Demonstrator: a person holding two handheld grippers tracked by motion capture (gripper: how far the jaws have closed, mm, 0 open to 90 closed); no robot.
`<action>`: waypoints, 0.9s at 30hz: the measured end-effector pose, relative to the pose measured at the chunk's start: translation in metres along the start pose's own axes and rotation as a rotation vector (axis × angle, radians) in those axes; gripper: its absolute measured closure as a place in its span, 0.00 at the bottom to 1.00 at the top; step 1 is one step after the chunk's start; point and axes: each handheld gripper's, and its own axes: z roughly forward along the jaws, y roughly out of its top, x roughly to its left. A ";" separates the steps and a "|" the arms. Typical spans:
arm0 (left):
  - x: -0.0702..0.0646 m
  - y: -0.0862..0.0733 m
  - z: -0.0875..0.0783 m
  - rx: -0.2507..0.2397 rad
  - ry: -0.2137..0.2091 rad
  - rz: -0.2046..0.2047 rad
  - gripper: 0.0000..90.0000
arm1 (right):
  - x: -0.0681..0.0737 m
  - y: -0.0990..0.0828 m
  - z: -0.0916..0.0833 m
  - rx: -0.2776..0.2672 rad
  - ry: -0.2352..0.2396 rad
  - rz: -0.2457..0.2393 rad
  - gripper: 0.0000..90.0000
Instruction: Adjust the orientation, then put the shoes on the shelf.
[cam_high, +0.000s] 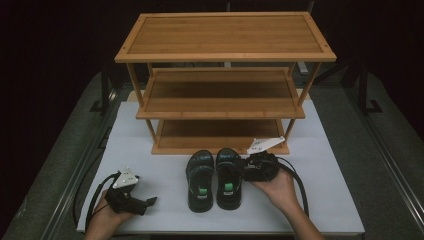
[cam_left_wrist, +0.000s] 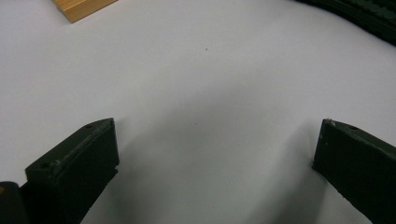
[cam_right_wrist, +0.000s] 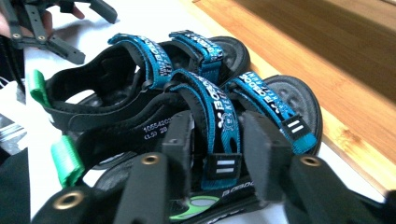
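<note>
two black sandals (cam_high: 215, 178) with blue straps lie side by side on the white desk (cam_high: 150, 145), just in front of the wooden shoe rack (cam_high: 225, 85). the right tongs (cam_right_wrist: 217, 140) stand narrowly parted around a strap of the nearer sandal (cam_right_wrist: 224, 126); whether they press it, i cannot tell. the left tongs (cam_left_wrist: 215, 154) gape wide over bare desk, well apart from the sandals.

The right gripper (cam_high: 248, 167) hides the outer side of the near sandal (cam_high: 228, 177) from above. In the right gripper view, its blue strap (cam_right_wrist: 224, 126) sits between the jaws, but contact is too blurred to call. The shelf (cam_left_wrist: 81, 8) is cut to a corner in the left gripper view.
</note>
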 end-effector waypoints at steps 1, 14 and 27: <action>0.000 0.000 0.000 -0.001 0.000 0.000 0.00 | 0.000 0.000 -0.001 -0.002 0.000 0.000 0.63; 0.000 0.003 -0.002 0.009 -0.007 -0.016 0.00 | -0.001 -0.005 -0.014 -0.008 -0.013 0.007 0.45; -0.017 0.043 -0.002 -0.050 -0.102 0.007 0.00 | -0.004 -0.005 -0.016 -0.007 -0.011 0.014 0.46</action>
